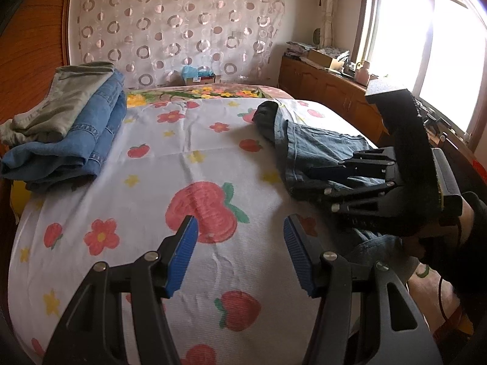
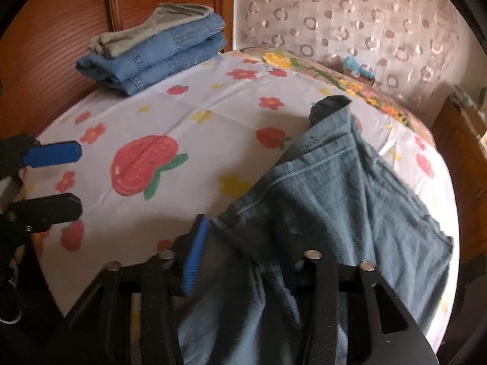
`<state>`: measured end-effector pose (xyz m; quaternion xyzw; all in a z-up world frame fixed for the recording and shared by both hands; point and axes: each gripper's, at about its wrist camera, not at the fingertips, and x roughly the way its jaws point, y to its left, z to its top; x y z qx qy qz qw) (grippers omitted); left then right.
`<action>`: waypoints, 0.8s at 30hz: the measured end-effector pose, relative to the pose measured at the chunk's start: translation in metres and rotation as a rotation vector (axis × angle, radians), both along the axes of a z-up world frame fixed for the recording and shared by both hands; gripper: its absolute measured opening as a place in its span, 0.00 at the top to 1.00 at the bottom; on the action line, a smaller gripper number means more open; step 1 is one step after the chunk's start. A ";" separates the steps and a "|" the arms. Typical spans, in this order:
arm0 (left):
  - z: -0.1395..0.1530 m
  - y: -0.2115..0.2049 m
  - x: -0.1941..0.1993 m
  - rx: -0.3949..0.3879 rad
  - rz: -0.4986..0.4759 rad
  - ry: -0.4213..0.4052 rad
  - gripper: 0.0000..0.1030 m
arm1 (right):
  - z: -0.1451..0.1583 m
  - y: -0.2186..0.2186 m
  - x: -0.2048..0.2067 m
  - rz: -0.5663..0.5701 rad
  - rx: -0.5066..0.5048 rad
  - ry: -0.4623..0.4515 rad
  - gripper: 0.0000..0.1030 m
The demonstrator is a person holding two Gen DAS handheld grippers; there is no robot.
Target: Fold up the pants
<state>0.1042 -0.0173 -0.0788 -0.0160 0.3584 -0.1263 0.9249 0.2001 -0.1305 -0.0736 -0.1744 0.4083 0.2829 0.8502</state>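
Right gripper (image 2: pixel 240 255) had pinched the edge of the grey-blue jeans (image 2: pixel 350 200) lying along the bedsheet's (image 2: pixel 188 112) right side (left gripper (image 1: pixel 240 255) gaped empty nearby), so spreading them flat seemed next.

Grey-blue denim pants (image 2: pixel 334 188) lie crumpled on the right side of the flower-and-strawberry bedsheet (image 2: pixel 188 115), unfolded, running from the near edge toward the far side. One dark hem end (image 2: pixel 330 105) sticks up at the far end, seams and stitching visible along the leg. The near part is bunched up between the blue pads of the right gripper (image 2: pixel 240 258). In the left wrist view the pants (image 1: pixel 316 146) sit right of the sheet's centre.
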 end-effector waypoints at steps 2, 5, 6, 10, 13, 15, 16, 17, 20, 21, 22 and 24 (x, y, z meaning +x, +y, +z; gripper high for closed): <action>0.000 -0.001 0.000 0.002 -0.003 0.000 0.44 | 0.004 -0.008 0.004 -0.019 0.041 0.015 0.94; -0.001 -0.002 -0.001 0.004 -0.008 0.004 0.44 | 0.016 -0.025 0.010 -0.050 0.125 0.016 0.97; 0.000 -0.002 -0.001 0.004 -0.009 0.006 0.44 | 0.019 -0.028 0.011 -0.056 0.142 0.015 0.97; -0.001 -0.006 0.000 0.006 -0.019 0.010 0.44 | 0.036 -0.041 0.013 -0.080 0.187 -0.013 0.97; -0.001 -0.009 -0.001 0.008 -0.029 0.011 0.44 | 0.048 -0.049 0.014 -0.094 0.211 -0.032 0.97; -0.001 -0.010 -0.002 0.009 -0.033 0.011 0.44 | 0.053 -0.055 0.016 -0.108 0.228 -0.040 0.98; -0.001 -0.011 -0.002 0.009 -0.034 0.012 0.44 | 0.055 -0.058 0.016 -0.114 0.223 -0.052 0.98; -0.001 -0.012 -0.002 0.011 -0.035 0.013 0.44 | 0.058 -0.062 0.018 -0.125 0.219 -0.062 0.98; -0.001 -0.014 -0.004 0.012 -0.040 0.013 0.44 | 0.063 -0.074 0.022 -0.151 0.219 -0.078 0.98; -0.001 -0.015 -0.004 0.012 -0.042 0.013 0.44 | 0.064 -0.077 0.024 -0.156 0.217 -0.080 0.98; -0.001 -0.016 -0.003 0.012 -0.043 0.012 0.44 | 0.065 -0.082 0.026 -0.167 0.210 -0.087 0.98; -0.002 -0.017 -0.003 0.011 -0.045 0.013 0.44 | 0.067 -0.093 0.030 -0.188 0.200 -0.096 0.98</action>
